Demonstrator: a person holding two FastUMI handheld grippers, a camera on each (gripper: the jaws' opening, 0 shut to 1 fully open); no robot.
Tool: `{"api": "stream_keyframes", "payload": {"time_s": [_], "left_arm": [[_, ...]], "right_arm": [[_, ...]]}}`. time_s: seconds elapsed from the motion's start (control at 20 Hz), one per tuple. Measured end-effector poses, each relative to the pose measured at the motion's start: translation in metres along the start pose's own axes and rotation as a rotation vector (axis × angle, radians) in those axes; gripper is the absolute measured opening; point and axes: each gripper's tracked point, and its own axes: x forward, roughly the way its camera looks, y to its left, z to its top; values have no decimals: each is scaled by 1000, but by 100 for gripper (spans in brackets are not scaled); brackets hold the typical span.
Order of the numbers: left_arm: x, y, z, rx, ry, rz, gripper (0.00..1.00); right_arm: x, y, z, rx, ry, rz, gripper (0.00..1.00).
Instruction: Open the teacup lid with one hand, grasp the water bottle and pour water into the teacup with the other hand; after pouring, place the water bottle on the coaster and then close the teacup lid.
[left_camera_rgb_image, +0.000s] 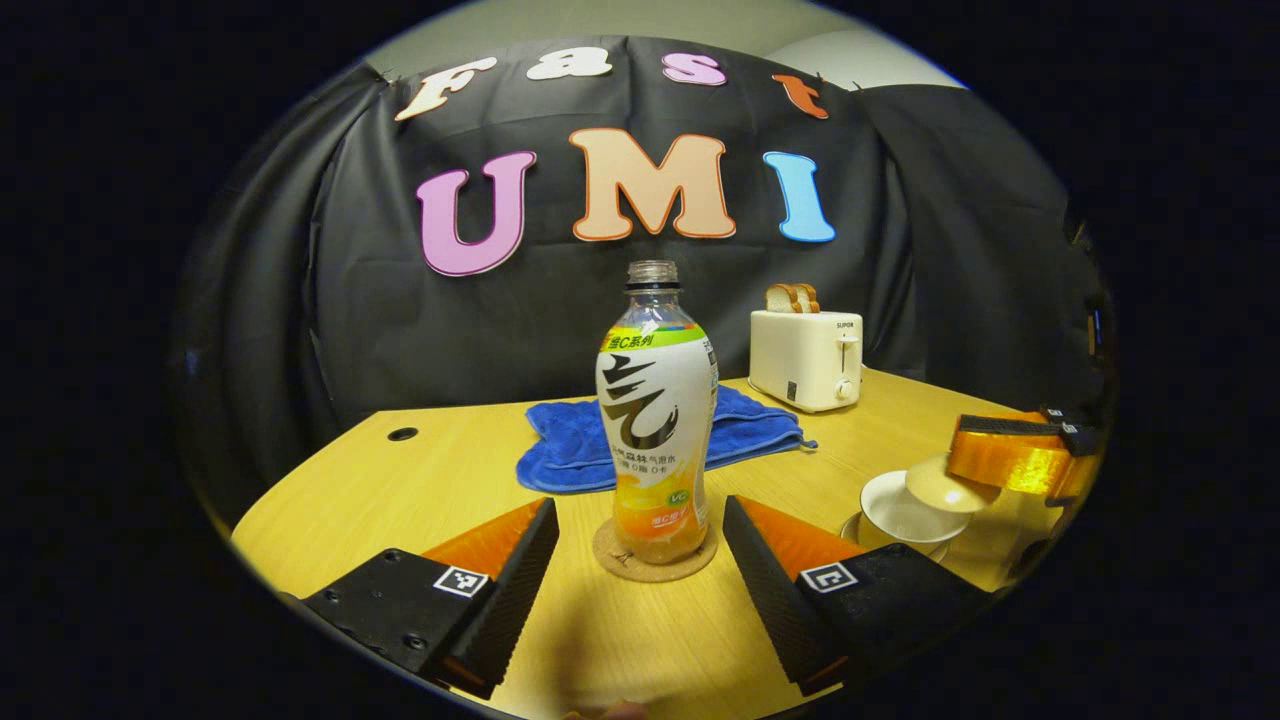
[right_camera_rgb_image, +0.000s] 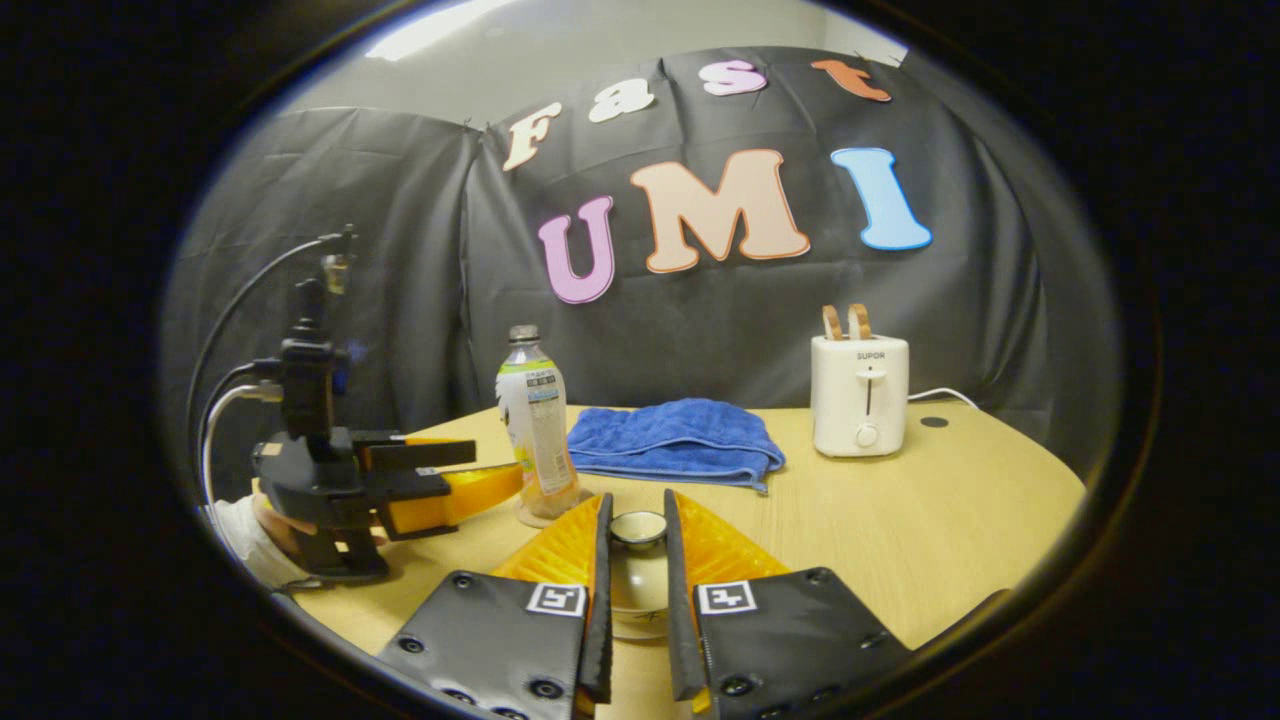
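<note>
Nearest the lens in the right gripper view: the right gripper (right_camera_rgb_image: 636, 560), its 2 jaws clenched on the teacup lid (right_camera_rgb_image: 638, 528), 1 finger pressing each side of the knob. Lid looks tilted in the left gripper view, held up off the teacup (left_camera_rgb_image: 900, 513), which sits on its saucer w/ the mouth uncovered.

Left gripper (left_camera_rgb_image: 640, 560) in the left gripper view: jaws released, spread wide, 1 finger on each side of the water bottle (left_camera_rgb_image: 657, 420), neither touching it. Seen from the right gripper view, the left gripper sits just beside the bottle w/ a hand (right_camera_rgb_image: 262, 535) behind it and cables running up off its top.

Everything else placed from the bottle: it stands upright on the round cork coaster (left_camera_rgb_image: 655, 553), cap off, orange liquid low in the bottom part. Blue towel (left_camera_rgb_image: 660, 440) lies folded just behind the bottle. White toaster (left_camera_rgb_image: 806, 358) w/ 2 bread slices poking up stands behind & to the right of the bottle, past the towel's corner. Teacup is to the right of the bottle, near but apart. Small dark hole in the surface (left_camera_rgb_image: 400, 480) well to the bottle's left. Can't tell whether the cup has water in it.
</note>
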Motion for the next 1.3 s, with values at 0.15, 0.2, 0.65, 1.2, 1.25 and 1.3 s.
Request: {"api": "stream_keyframes", "payload": {"time_s": [0.15, 0.2, 0.65, 1.2, 1.25, 1.3], "left_arm": [[-20, 5, 8, -11, -38, 28, 97], [-26, 6, 10, -4, -47, 35, 96], [-63, 16, 21, 14, -113, 79, 97], [-77, 6, 21, -4, -131, 72, 96], [-79, 5, 22, -2, -137, 77, 96], [-80, 6, 23, 0, -144, 86, 96]], "right_arm": [[7, 0, -4, -5, 5, -4, 25], [9, 2, -6, -10, 9, -5, 25], [15, 9, -15, -86, 8, -27, 29], [6, 12, -16, -87, 7, -37, 61], [1, 13, -12, -97, -3, -41, 69], [-2, 12, -10, -109, -17, -46, 76]]}}
